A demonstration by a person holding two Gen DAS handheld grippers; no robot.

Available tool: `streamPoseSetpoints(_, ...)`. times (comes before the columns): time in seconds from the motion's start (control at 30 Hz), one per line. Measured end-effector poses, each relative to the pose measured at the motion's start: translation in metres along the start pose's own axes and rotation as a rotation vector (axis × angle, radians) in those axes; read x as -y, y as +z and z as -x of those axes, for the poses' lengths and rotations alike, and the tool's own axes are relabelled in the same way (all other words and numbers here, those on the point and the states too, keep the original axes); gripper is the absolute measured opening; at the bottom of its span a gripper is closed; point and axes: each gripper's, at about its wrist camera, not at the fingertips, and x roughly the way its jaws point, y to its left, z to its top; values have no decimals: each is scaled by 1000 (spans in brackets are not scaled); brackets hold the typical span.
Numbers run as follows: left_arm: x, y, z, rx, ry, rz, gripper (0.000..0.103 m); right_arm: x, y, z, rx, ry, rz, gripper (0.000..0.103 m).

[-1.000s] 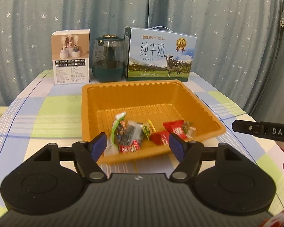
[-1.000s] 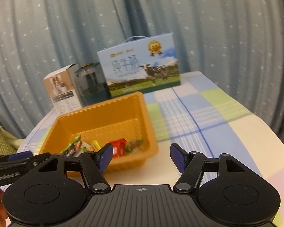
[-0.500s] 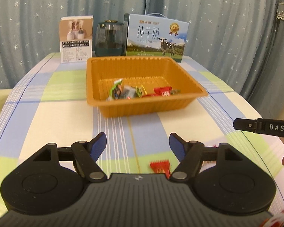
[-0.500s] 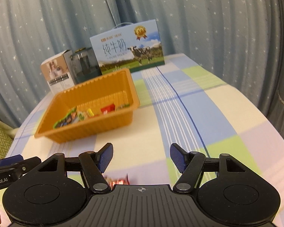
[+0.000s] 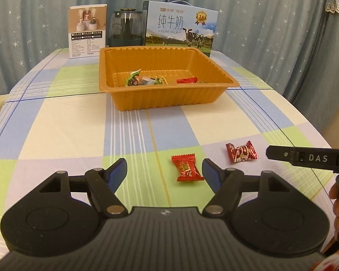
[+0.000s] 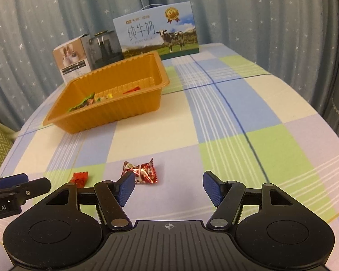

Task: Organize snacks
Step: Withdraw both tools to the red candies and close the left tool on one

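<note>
Both grippers, left gripper [image 5: 164, 171] and right gripper [image 6: 168, 185], pulled back from orange tray [image 5: 167, 100], half-open and empty; I'd pinch light, crinkly red candy [image 5: 187, 167] mid-body.

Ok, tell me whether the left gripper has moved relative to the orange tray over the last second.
Yes. The left gripper has backed away from the orange tray, which now sits far ahead instead of right at its fingertips, with a red candy now showing between its open jaws.

At my twelve o'clock stands a blue milk carton [image 5: 180, 28] with a cow on it; beside it, toward eleven, a dark green jar [image 5: 126, 29] — possibly a humidifier — then a small white box [image 5: 87, 31], before the starry curtain [image 5: 260, 22].
</note>
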Motion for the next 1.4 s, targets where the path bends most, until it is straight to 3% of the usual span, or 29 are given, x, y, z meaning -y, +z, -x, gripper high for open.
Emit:
streamPoseSetpoints(0.2,7,0,-13,-24,-28,-18,60,1,0,-8,-6,-20,-19,67)
streamPoseSetpoints(0.37,18,-1,-31,-51,-44,-42,44,4,1,-11,-12,-25,-33,67)
streamPoseSetpoints(0.7,25,-4,-52,-71,-27,-62,36,1,2,-15,-16,3,-52,67)
streamPoseSetpoints(0.73,25,-4,-53,-72,-28,-65,30,0,2,-16,-17,4,-49,67)
streamPoseSetpoints(0.83,28,-3,-54,-74,-24,-96,27,-2,1,-19,-22,3,-42,67)
streamPoseSetpoints(0.87,28,-3,-54,-75,-27,-95,22,-3,1,-20,-23,4,-38,67)
streamPoseSetpoints(1.4,-1,7,-39,-39,29,15,20,-40,-7,-44,-26,27,117,67)
